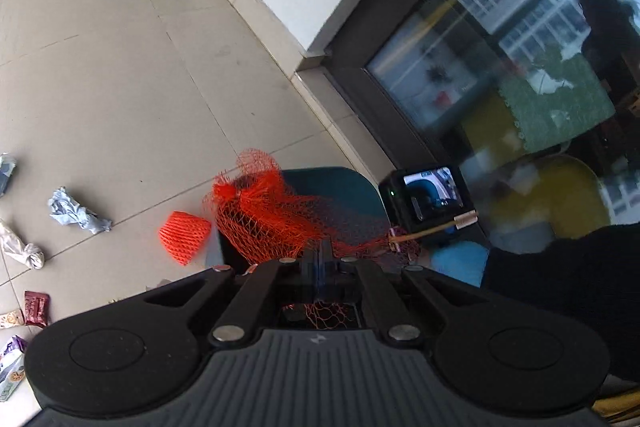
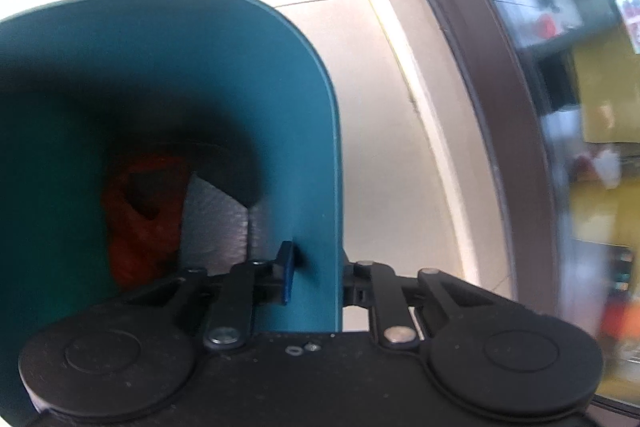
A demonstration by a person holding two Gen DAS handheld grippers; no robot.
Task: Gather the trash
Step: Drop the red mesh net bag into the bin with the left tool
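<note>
Left claw, jaws fully closed, pinches the orange mesh bag, which hangs just ahead of its tips, over the teal bin. We judge the netting light, limp and snag-prone, best pinched at a bunched fold. Right claw clamps the bin's wall between its 2 pads.

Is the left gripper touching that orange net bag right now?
Touching. In the left wrist view the left gripper is shut on the orange net bag, mesh pinched between its fingertips and trailing behind them.

An orange net bag hangs bunched above a teal bin. Crumpled wrappers lie scattered on the tiled floor. An orange foam sleeve rests beside the bin.
</note>
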